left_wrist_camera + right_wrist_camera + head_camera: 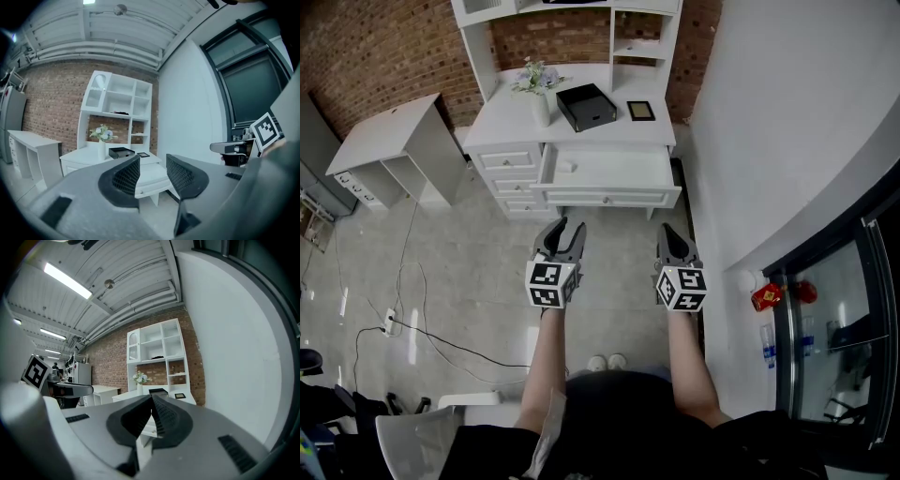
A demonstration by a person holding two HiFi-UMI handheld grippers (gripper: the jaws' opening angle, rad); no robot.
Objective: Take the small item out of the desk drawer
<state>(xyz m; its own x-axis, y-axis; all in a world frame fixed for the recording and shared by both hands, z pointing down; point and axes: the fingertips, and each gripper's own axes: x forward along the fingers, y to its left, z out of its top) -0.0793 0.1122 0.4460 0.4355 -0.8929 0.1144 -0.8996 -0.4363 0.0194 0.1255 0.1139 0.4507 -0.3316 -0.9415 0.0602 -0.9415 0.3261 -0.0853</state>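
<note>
The white desk's wide drawer (619, 172) is pulled out, and a small white item (566, 166) lies near its left end. Both grippers hang over the floor in front of the desk, well short of the drawer. My left gripper (568, 228) is open, with nothing between its fingers; in the left gripper view (153, 162) the drawer front (151, 184) shows through the gap. My right gripper (668, 232) is shut and empty, its pads meeting in the right gripper view (152, 400).
On the desk top stand a black box (586, 106), a small dark frame (640, 111) and a vase of flowers (539, 94). A second white desk (394, 141) stands at the left. Cables (422, 328) cross the floor. A white wall (769, 112) runs along the right.
</note>
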